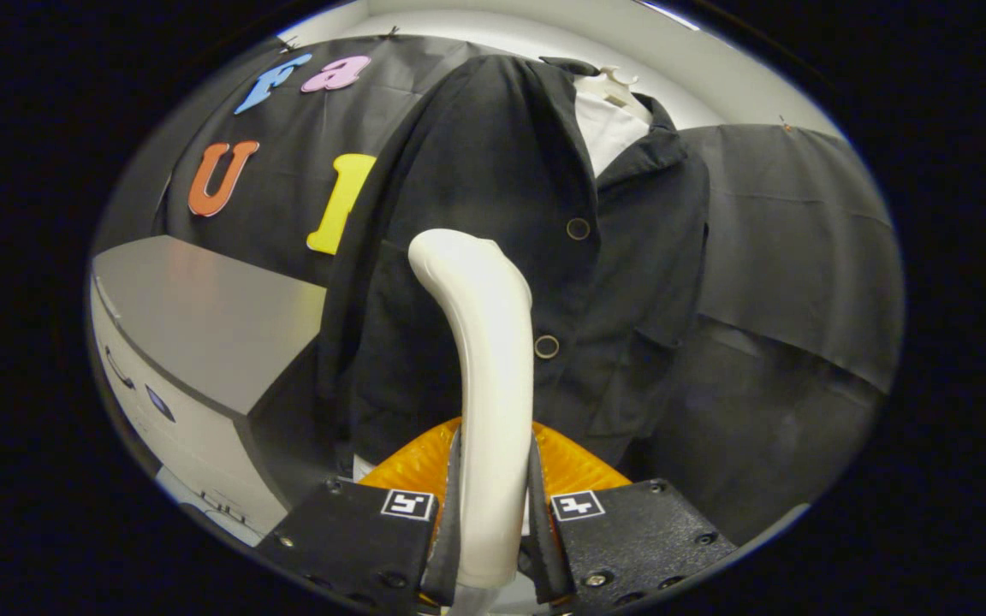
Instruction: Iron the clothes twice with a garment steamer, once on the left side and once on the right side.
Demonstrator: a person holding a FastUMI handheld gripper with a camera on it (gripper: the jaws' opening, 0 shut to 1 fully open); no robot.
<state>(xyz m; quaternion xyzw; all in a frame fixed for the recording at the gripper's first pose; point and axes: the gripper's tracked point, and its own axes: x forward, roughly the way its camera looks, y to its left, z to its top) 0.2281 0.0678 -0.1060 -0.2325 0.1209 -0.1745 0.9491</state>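
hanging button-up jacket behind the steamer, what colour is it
Black, seen best in the gripper view: the hanging jacket.

Black cloth hangs as the booth's wall, draped in soft folds and creased across its right part, where a lower sheet overlaps beneath the upper one. Small clips pin its top edge. Above the cloth runs a pale, evenly lit wall or ceiling strip. On the left stands a grey, flat-topped cabinet with a lighter front face bearing dark markings; its top catches a dull, diffuse sheen.
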